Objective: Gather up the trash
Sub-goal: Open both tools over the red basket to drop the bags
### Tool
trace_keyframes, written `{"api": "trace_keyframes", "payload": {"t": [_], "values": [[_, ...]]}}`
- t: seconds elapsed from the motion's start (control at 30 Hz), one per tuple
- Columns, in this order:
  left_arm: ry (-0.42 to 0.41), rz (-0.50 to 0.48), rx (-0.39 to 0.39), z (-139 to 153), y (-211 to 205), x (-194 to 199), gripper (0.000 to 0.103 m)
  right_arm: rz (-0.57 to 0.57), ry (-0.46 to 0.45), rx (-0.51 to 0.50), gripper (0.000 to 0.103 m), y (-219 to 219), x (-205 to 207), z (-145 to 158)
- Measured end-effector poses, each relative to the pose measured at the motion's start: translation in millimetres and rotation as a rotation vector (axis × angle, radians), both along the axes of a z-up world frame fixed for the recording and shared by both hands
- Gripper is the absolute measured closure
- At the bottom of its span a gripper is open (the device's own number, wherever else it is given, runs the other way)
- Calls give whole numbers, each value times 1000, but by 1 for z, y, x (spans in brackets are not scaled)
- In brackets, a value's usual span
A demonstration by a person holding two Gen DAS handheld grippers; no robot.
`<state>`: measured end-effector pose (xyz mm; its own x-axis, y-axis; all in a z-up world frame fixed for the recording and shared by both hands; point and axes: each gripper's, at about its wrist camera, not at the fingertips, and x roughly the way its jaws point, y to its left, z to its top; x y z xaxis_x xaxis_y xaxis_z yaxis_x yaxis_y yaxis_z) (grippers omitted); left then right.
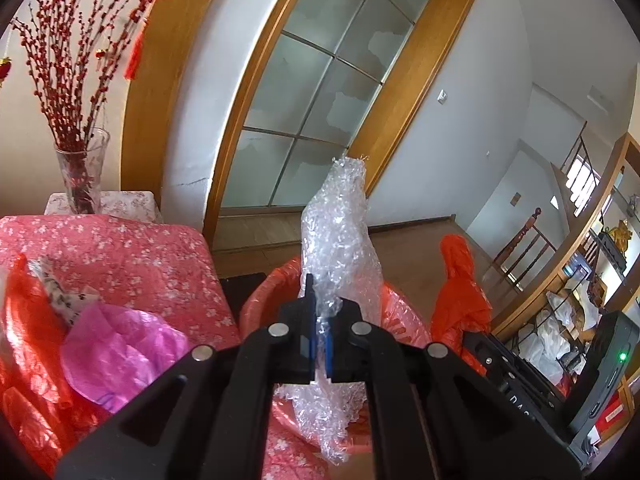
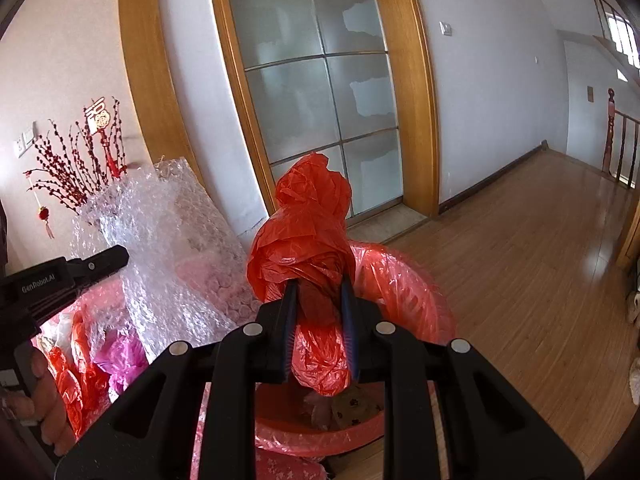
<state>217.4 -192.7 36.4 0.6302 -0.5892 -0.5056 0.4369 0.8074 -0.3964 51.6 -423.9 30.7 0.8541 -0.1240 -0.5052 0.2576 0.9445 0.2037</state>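
Note:
My left gripper (image 1: 320,312) is shut on a crumpled sheet of clear bubble wrap (image 1: 340,240), which stands up past its fingers and hangs below them. In the right wrist view the same bubble wrap (image 2: 160,240) shows at the left with the left gripper (image 2: 116,258) on it. My right gripper (image 2: 320,292) is shut on a bunched red plastic bag (image 2: 308,232). Both bundles hang over a red bin (image 2: 404,280) lined with a red bag; the bin (image 1: 400,320) lies just beyond the left fingers. Paper scraps (image 2: 344,404) lie inside it.
A table with a pink floral cloth (image 1: 132,264) holds loose red bags (image 1: 28,320) and a purple bag (image 1: 120,352). A glass vase of red branches (image 1: 82,176) stands behind. A glass door (image 2: 320,92) faces me; wooden floor (image 2: 520,260) spreads right.

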Motion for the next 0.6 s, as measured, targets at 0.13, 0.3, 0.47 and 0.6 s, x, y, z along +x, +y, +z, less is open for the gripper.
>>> {"api": "trace_keyframes", "payload": {"t": [0.13, 0.3, 0.47, 0.6], "values": [[16, -11, 27, -11, -14, 5, 98, -12, 17, 23, 81, -6, 7, -8], [39, -25, 54, -24, -26, 10, 80, -25, 34, 37, 75, -10, 12, -17], [50, -39, 61, -30, -28, 10, 72, -36, 45, 40, 57, -11, 10, -23], [41, -22, 66, -30, -18, 7, 67, -43, 43, 22, 56, -10, 6, -21]]}}
